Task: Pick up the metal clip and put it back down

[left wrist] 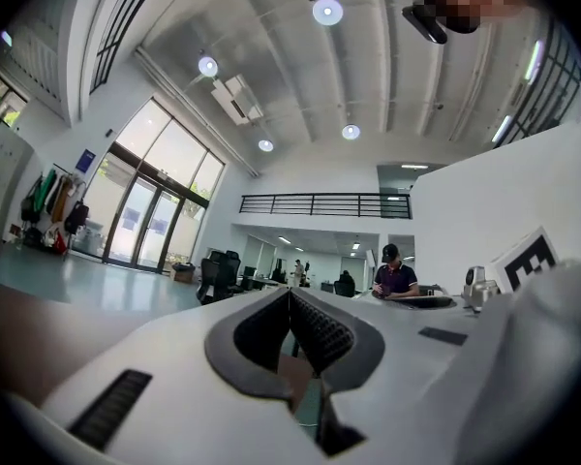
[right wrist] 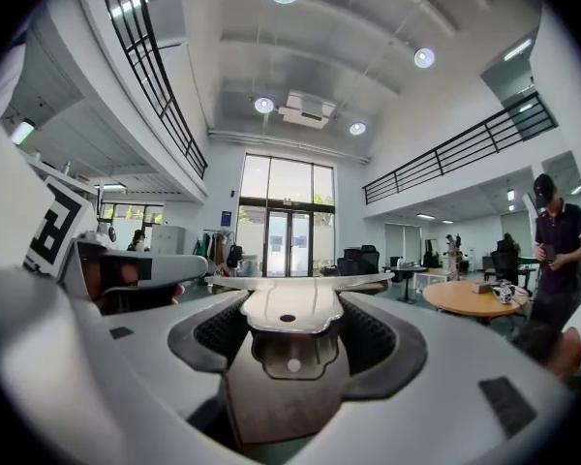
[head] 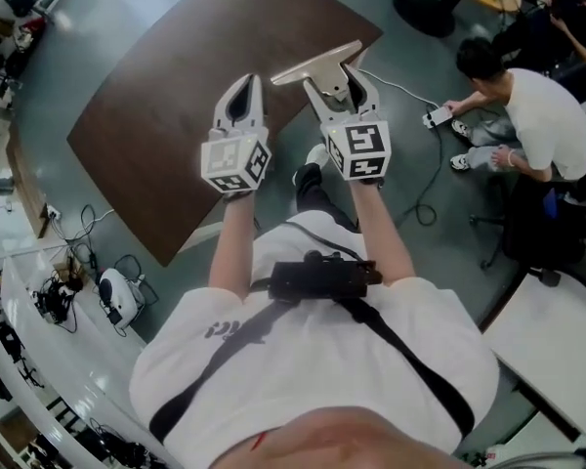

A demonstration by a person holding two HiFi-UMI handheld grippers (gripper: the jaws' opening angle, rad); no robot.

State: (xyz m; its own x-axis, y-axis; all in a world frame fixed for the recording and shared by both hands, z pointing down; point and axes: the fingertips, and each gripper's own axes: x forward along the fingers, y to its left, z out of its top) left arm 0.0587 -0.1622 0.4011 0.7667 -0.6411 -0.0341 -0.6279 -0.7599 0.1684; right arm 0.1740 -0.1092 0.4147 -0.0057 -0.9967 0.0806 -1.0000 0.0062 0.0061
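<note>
right gripper view: right claw (right wrist: 295, 310) grips the metal clip (right wrist: 289, 329), left claw (left wrist: 290, 300) closed.

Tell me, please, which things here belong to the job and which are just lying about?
Job: silvery T-shaped metal clip, gripped in the right claw; dark brown table.
Lying about: tangled black cables; round light-wood table.

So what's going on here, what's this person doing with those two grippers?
A person holds a gripper in each hand above a dark brown table. The right gripper is shut on the metal clip, which is lifted off the table and held roughly level. The left gripper is raised beside it with its jaws together and nothing in them. The clip has not yet been put back down.
</note>
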